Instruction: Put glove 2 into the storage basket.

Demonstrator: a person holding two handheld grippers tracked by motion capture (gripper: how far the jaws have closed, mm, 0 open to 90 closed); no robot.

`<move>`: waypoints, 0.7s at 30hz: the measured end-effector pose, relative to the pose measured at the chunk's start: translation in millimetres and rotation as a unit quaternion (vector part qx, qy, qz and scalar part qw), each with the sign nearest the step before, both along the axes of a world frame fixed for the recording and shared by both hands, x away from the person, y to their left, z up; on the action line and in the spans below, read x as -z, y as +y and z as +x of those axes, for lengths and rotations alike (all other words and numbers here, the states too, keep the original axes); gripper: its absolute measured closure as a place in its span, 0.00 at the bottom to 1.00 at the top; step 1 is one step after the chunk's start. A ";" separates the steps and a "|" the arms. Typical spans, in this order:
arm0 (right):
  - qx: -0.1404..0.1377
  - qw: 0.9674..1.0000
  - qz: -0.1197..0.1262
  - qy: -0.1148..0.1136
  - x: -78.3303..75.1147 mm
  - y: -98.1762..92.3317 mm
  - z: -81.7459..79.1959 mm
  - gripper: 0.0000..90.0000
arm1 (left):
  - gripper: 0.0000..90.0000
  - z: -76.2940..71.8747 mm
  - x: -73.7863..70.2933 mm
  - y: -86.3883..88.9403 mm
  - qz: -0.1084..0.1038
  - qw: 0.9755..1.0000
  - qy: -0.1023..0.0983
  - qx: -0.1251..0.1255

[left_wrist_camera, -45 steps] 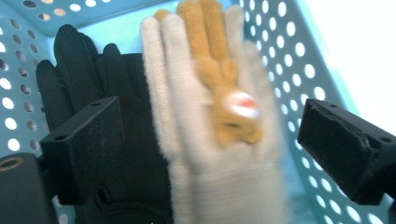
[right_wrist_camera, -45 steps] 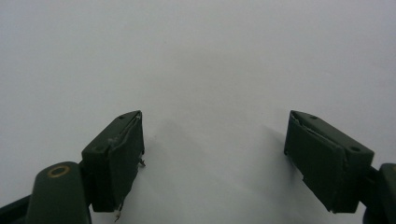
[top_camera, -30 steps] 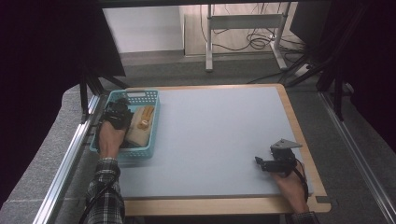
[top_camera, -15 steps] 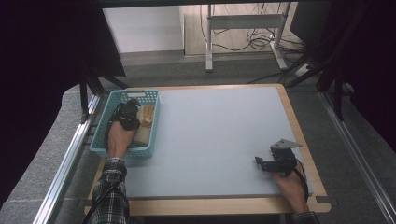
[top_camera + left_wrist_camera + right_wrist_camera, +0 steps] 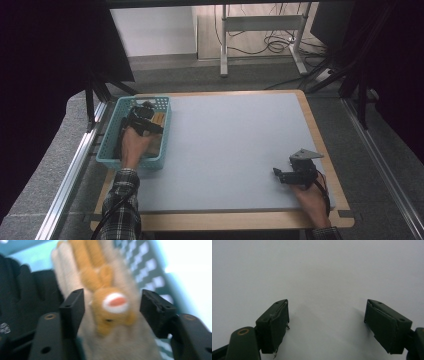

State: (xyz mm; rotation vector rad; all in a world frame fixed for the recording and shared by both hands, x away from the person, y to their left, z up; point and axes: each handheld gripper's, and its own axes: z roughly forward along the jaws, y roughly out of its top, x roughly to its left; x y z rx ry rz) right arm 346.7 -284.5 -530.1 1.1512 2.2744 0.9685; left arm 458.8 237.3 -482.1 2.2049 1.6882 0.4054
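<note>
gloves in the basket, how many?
2 visible: a beige knit glove with orange fingers between the open left tongs, and a black fabric glove beside it in the teal plastic basket. More may be hidden.

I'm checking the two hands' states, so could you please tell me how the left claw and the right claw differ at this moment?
The left claw is inside the teal basket; the right claw is over the bare grey table. The left claw's jaws have just been opening and stand astride a beige and orange glove without pressing it; the right claw's jaws have nothing between them. Beside the left claw lies a black glove. Both are open.
</note>
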 end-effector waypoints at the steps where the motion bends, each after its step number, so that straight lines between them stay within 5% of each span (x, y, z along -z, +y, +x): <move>1: 0.000 1.000 0.000 0.000 0.0 0.0 0.0 0.21 | 0.42 2.2 3.8 -0.4 0.006 1.000 0.005 -0.001; 5: 0.000 1.000 0.000 0.000 0.0 0.0 0.0 0.21 | 0.64 3.5 2.5 6.3 -0.008 1.000 -0.005 -0.028; 9: 0.000 1.000 0.000 0.000 0.0 0.0 0.0 0.21 | 0.68 0.0 -10.0 15.9 -0.074 0.995 -0.042 -0.047; 11: 0.000 1.000 0.000 0.000 0.0 0.0 0.0 0.21 | 0.67 1.9 -7.5 16.1 -0.069 0.996 -0.028 -0.049; 13: 0.000 1.000 0.000 0.000 0.0 0.0 0.0 0.21 | 0.61 3.0 -2.1 15.9 -0.038 0.997 -0.022 -0.058; 18: 0.000 1.000 0.000 0.000 0.0 -0.1 0.0 0.21 | 0.36 -4.0 -5.7 29.1 -0.056 0.994 -0.060 -0.072; 21: 0.001 1.000 0.000 0.000 0.0 0.1 0.0 0.21 | 0.39 -11.6 -12.3 39.6 -0.056 0.992 -0.075 -0.083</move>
